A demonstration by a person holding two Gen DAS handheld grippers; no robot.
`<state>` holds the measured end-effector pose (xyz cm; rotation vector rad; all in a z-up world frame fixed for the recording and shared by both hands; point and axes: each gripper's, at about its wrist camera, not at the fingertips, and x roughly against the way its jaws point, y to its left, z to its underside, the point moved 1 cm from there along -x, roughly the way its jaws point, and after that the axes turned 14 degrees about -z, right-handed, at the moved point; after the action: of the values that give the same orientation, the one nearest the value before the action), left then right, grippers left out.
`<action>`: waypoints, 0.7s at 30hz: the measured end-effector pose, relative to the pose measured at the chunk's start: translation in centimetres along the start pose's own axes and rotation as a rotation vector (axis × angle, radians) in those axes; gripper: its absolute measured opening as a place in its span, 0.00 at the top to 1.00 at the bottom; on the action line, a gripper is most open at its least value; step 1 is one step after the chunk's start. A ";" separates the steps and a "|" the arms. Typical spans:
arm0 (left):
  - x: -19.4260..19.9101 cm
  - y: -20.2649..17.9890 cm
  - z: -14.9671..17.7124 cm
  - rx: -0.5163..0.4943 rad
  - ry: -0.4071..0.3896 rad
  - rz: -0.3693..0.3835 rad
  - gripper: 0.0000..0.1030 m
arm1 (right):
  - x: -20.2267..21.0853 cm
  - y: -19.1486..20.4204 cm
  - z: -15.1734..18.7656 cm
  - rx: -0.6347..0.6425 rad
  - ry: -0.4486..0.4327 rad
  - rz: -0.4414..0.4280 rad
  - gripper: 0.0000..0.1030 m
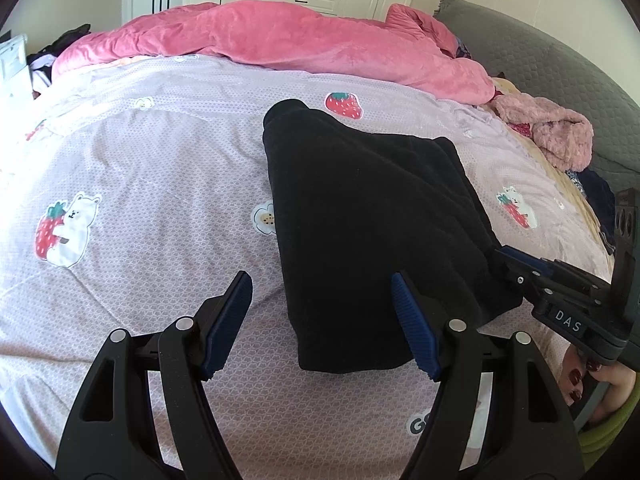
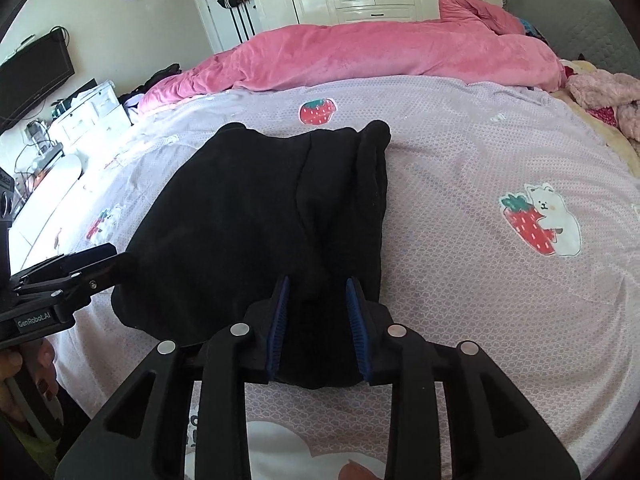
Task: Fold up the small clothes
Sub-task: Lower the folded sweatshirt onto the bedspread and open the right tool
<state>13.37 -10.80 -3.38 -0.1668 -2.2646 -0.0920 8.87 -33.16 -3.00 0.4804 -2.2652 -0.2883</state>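
Lying btwn right gripper (image 2: 318, 308) fingers, black garment (image 2: 256, 216), left gripper (image 1: 320, 316) beside.

My left gripper (image 1: 320, 320) hides the black garment's (image 1: 372, 216) near edge; my right fingertips (image 1: 505, 257) vanish against its fabric.

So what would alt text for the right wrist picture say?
The right claw straddles the near edge of a folded black garment lying on a lilac strawberry-print bedsheet. A pink blanket is heaped behind.
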 end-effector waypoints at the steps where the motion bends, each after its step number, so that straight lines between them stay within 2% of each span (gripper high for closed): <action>1: 0.0 0.0 0.0 0.000 0.002 0.001 0.38 | 0.0 0.0 0.0 -0.002 0.000 0.000 0.71; 9: -0.2 -0.5 0.2 -0.024 0.016 -0.014 0.32 | -0.1 -0.3 0.1 -0.023 0.007 0.012 0.71; 12: 0.1 -0.6 0.2 -0.030 0.017 -0.021 0.31 | 0.9 0.2 -0.1 -0.006 -0.022 0.001 0.67; 14: 0.4 -0.6 0.2 -0.033 0.016 -0.024 0.27 | 1.7 0.4 -0.3 0.006 -0.036 0.005 0.61; 16: 0.7 -0.7 0.1 -0.035 0.016 -0.023 0.25 | 2.4 0.5 -0.4 0.007 -0.052 0.007 0.60; 19: 1.1 -0.7 0.0 -0.036 0.010 -0.026 0.21 | 3.4 0.7 -0.4 0.020 -0.073 0.019 0.49; 21: 1.5 -0.6 -0.1 -0.033 0.004 -0.029 0.19 | 3.9 0.7 -0.5 0.019 -0.080 0.021 0.47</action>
<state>12.38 -11.27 -2.15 -0.1515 -2.2631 -0.1452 6.67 -34.22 0.10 0.4621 -2.3516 -0.2802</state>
